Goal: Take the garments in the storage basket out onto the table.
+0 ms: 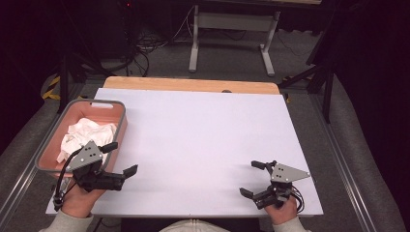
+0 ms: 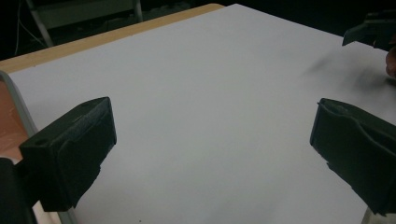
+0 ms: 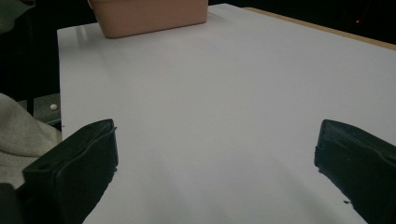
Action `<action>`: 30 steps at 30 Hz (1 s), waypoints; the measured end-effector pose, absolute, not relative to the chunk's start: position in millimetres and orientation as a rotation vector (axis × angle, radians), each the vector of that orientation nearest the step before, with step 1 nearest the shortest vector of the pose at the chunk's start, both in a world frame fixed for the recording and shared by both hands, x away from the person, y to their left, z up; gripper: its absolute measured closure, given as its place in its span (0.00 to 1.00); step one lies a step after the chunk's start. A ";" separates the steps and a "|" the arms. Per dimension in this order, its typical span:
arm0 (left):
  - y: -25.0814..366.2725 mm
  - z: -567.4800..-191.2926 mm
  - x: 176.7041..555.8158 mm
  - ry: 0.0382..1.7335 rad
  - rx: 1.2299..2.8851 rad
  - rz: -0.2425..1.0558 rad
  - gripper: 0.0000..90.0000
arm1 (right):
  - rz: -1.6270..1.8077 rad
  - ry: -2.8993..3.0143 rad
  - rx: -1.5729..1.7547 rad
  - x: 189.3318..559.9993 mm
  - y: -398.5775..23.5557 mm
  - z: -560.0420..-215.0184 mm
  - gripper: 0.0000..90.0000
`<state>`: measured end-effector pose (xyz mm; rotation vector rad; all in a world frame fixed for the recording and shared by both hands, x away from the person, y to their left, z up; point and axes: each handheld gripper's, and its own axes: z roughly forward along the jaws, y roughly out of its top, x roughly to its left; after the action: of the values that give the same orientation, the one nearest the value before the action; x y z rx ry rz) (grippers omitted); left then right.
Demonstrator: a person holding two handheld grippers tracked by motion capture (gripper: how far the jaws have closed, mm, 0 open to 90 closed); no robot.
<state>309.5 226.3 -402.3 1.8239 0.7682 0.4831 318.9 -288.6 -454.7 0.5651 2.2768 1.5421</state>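
A pink bin with a grey rim stands at the table's left edge, holding crumpled white cloth. My left gripper hovers just right of the bin's near corner, open, nothing between its jaws. In the left gripper view its jaws stand wide apart over bare white table. My right gripper sits near the table's front right corner, open and empty. The right gripper view looks across the table between its spread jaws toward the pink bin.
A white sheet covers the table, with a strip of wood along the far edge. Beyond it stand a desk frame and cables on the floor. A light sleeve lies beside the table's near edge.
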 end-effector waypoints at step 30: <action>251.9 -366.9 323.3 0.828 1.911 0.546 0.02 | 1.526 2.294 0.573 320.0 -286.3 -456.6 0.00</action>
<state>323.3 251.9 -366.9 1.9114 0.8278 0.5464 320.0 -286.3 -456.6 0.5734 2.2940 1.5262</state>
